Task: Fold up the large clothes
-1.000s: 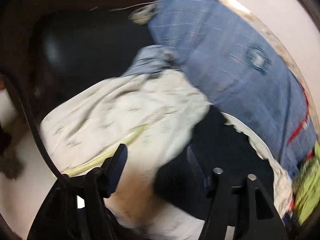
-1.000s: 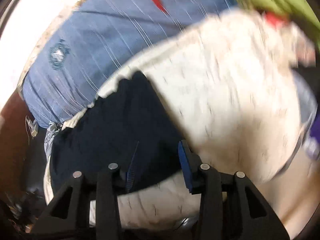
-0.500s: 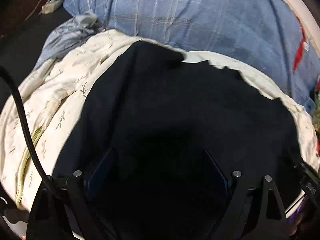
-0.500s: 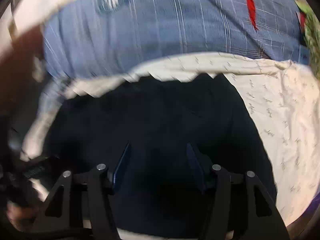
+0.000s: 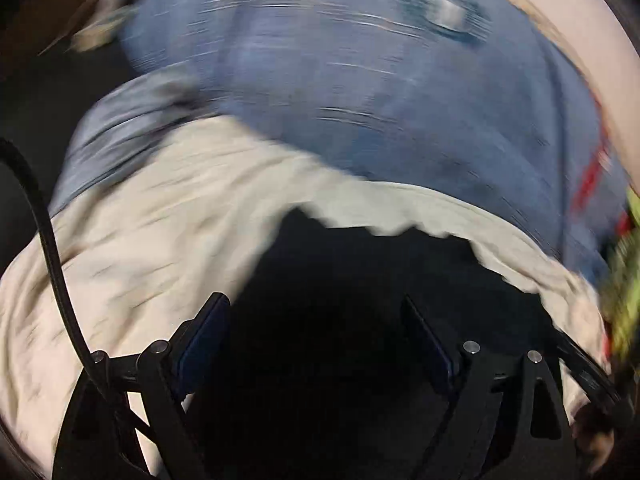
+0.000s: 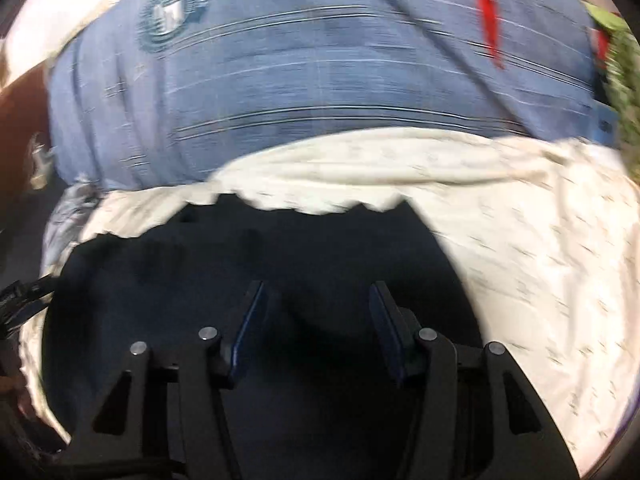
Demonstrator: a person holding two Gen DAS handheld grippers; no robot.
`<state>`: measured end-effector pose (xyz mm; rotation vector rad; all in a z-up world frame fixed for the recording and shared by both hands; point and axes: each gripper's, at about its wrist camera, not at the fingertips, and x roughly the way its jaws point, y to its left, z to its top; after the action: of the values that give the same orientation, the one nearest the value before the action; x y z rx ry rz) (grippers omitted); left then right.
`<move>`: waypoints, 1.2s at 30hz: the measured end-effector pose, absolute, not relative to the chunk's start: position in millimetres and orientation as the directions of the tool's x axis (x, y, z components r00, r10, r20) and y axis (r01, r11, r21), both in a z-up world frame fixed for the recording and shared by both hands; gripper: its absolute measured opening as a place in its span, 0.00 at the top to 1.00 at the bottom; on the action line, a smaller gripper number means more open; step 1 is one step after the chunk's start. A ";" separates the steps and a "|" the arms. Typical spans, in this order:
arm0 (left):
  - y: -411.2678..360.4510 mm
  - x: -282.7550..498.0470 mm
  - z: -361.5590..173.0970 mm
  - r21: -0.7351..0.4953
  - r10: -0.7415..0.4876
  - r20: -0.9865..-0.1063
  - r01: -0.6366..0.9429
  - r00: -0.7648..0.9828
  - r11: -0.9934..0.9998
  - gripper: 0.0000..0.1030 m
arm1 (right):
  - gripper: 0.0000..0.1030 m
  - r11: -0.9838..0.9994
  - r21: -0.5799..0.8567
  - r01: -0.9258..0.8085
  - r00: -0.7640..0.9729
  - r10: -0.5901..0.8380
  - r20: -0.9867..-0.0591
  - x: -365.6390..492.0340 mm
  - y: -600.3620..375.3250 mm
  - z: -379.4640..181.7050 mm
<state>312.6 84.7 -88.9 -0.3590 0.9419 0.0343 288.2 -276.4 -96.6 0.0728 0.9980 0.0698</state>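
A dark navy garment (image 5: 360, 280) lies flat on a cream patterned sheet (image 5: 160, 220); it also shows in the right wrist view (image 6: 240, 272) on the same sheet (image 6: 520, 248). My left gripper (image 5: 316, 312) hovers open over the garment's near part, nothing between its fingers. My right gripper (image 6: 316, 300) is open too, fingers spread over the dark cloth. Both views are motion-blurred.
A blue striped cover with a round emblem (image 5: 380, 80) lies behind the sheet, also in the right wrist view (image 6: 320, 80). Green cloth (image 5: 624, 300) sits at the right edge. A black cable (image 5: 44, 220) runs down the left. A dark floor lies at far left.
Both views have shifted: the garment sits lower in frame and more blue cover shows. Both grippers stay open. One second ago the left faced the sheet's left side.
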 end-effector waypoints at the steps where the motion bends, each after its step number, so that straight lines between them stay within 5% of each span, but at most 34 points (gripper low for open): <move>1: 73.7 323.3 -91.0 -0.267 -0.134 -0.802 -0.149 0.581 0.952 0.14 | 0.47 0.997 0.070 -0.044 0.522 0.083 -0.849 298.2 -267.1 -102.4; 7: 62.1 371.3 -141.6 -0.136 -0.044 -0.890 -0.173 0.454 0.976 0.14 | 0.47 1.000 0.023 -0.018 0.429 0.028 -0.903 329.8 -258.6 -139.3; 12: 85.6 386.3 -154.0 -0.090 0.018 -0.905 -0.234 0.425 0.968 0.07 | 0.47 0.998 -0.062 -0.020 0.396 -0.049 -0.917 351.0 -271.7 -154.8; 15: 91.7 396.7 -158.8 0.042 0.150 -0.909 -0.271 0.389 0.962 0.00 | 0.47 0.995 -0.099 -0.017 0.400 -0.084 -0.913 360.4 -279.0 -157.0; 18: 121.0 396.8 -165.4 -0.108 0.035 -0.922 -0.342 0.385 0.934 0.00 | 0.46 0.995 -0.099 -0.002 0.397 -0.090 -0.914 366.3 -289.6 -160.6; 22: 118.3 396.4 -159.0 -0.056 0.073 -0.923 -0.319 0.379 0.946 0.00 | 0.46 0.989 -0.150 0.005 0.401 -0.140 -0.906 373.6 -298.6 -159.4; 25: 102.3 383.1 -133.7 -0.005 0.133 -0.891 -0.303 0.434 0.953 0.15 | 0.46 0.988 -0.150 0.033 0.442 -0.149 -0.884 366.7 -301.6 -144.5; 31: 45.4 321.6 -87.8 -0.012 0.082 -0.811 -0.157 0.579 0.988 0.11 | 0.46 1.000 -0.018 0.021 0.553 -0.027 -0.833 308.5 -297.9 -95.3; 36: 24.2 300.7 -102.3 -0.022 0.046 -0.834 -0.117 0.550 0.993 0.11 | 0.46 0.999 0.026 -0.019 0.531 0.032 -0.847 278.4 -288.3 -100.9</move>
<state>300.7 24.2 -102.3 -0.0784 0.9834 0.0969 278.4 -288.3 -100.9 0.0139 1.0110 0.0307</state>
